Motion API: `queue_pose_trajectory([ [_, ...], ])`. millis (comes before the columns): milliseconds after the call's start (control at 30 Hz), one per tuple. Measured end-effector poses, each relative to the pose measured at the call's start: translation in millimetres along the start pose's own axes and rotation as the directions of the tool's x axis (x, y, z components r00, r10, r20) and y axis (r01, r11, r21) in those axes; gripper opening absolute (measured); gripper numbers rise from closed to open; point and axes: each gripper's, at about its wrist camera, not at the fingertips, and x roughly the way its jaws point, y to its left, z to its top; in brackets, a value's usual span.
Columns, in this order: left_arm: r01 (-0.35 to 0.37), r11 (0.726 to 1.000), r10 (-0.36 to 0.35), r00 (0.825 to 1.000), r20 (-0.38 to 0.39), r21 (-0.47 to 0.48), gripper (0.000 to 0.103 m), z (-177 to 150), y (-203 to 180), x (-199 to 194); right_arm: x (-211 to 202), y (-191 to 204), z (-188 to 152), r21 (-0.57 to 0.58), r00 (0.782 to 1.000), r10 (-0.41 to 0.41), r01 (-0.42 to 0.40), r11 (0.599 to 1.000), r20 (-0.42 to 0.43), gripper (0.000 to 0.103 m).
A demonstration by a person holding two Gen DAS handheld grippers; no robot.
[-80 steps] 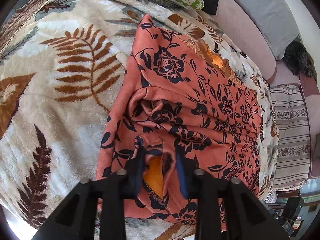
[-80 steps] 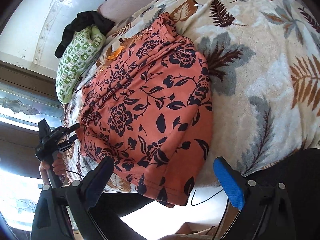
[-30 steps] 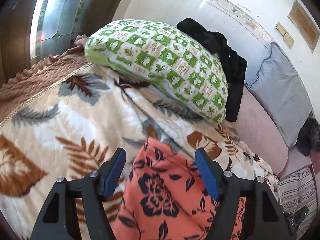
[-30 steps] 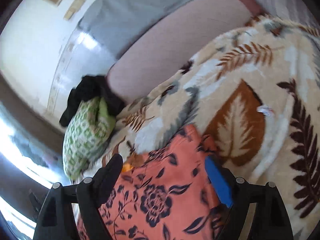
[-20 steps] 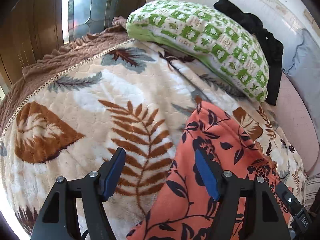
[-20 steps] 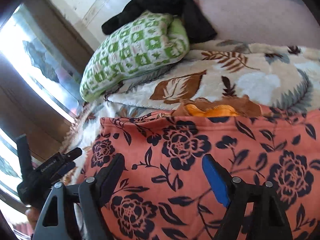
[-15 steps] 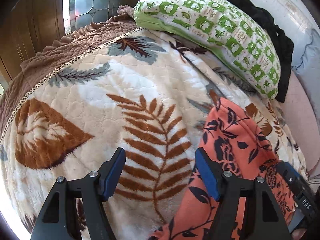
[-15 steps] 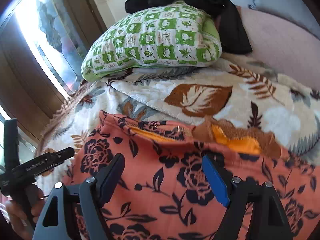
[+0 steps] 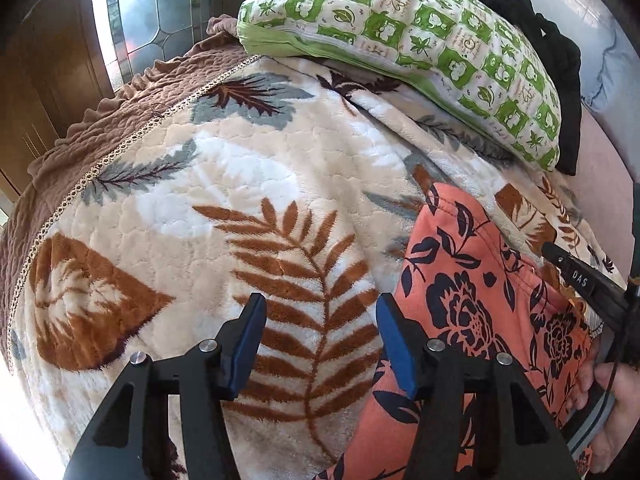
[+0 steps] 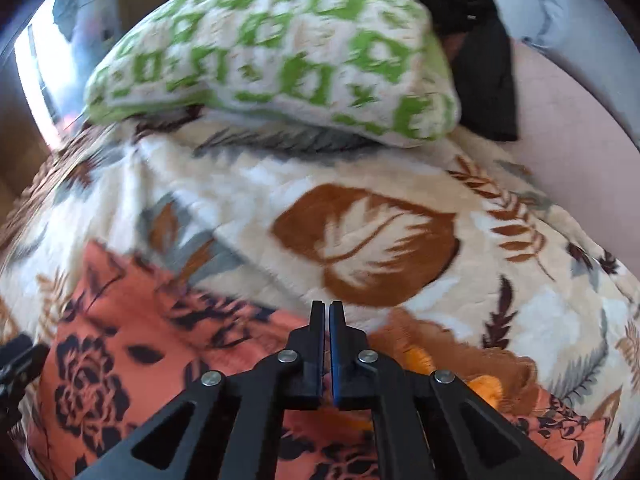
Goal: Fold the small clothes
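An orange garment with dark flowers (image 9: 472, 312) lies on a leaf-patterned blanket (image 9: 248, 200); it also shows in the right wrist view (image 10: 120, 328). My left gripper (image 9: 320, 320) is open and empty, over the blanket just left of the garment's left edge. My right gripper (image 10: 324, 312) has its jaws together at the garment's far edge; whether cloth is pinched between them is hidden. Its body shows in the left wrist view (image 9: 588, 284), held by a hand.
A green-and-white pillow (image 9: 400, 44) lies at the head of the bed, with black clothing (image 9: 532, 40) behind it. A brown quilt edge (image 9: 120, 116) and a window (image 9: 152, 8) are on the left. A pink sheet (image 10: 572, 128) is on the right.
My right gripper has closed its jaws and moved down to the garment's far edge. My left gripper stayed open and shifted slightly left over the blanket.
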Motion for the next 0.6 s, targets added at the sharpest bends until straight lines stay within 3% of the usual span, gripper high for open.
queue_pose_trajectory([
  [100, -0.012, 1.000, 0.009, 0.995, 0.097, 0.026, 0.058, 1.8, -5.1, -18.0, -19.3, -36.4, -1.9, 0.155, 0.995, 0.084, -0.093, 0.984, 0.061, 0.003],
  [167, 0.009, 0.995, -0.023, 0.989, 0.147, 0.095, 0.058, -0.4, -20.5, -28.3, -43.2, -53.7, -10.9, 0.208, 0.990, 0.101, -0.120, 0.971, 0.102, 0.004],
  [267, 0.091, 0.973, -0.119, 0.985, 0.122, 0.213, 0.059, -15.0, -53.2, -33.3, -76.8, -77.4, -43.6, 0.218, 0.992, 0.101, -0.116, 0.969, 0.079, 0.004],
  [333, 0.100, 0.949, -0.134, 0.986, 0.095, 0.300, 0.071, -31.2, -77.2, -33.8, -96.7, -92.8, -77.4, 0.233, 0.996, 0.072, -0.082, 0.969, 0.052, 0.004],
  [433, 0.039, 0.915, -0.071, 0.995, 0.066, 0.401, 0.077, -55.0, -104.3, -25.0, -118.4, -122.5, -135.2, 0.308, 0.997, 0.072, -0.074, 0.948, 0.016, 0.004],
  [533, -0.055, 0.867, 0.060, 0.998, 0.006, 0.494, 0.083, -76.6, -116.0, 1.9, -120.6, -148.9, -194.2, 0.386, 0.998, 0.042, -0.021, 0.922, -0.045, 0.005],
  [567, -0.082, 0.857, 0.076, 0.997, 0.032, 0.508, 0.086, -83.0, -114.5, 5.0, -112.1, -155.6, -213.3, 0.420, 0.994, 0.058, -0.012, 0.907, -0.096, 0.005],
  [600, -0.107, 0.853, 0.080, 0.994, 0.075, 0.511, 0.091, -87.6, -111.6, 2.0, -114.2, -161.9, -229.7, 0.459, 0.994, 0.104, -0.079, 0.885, -0.030, 0.005],
])
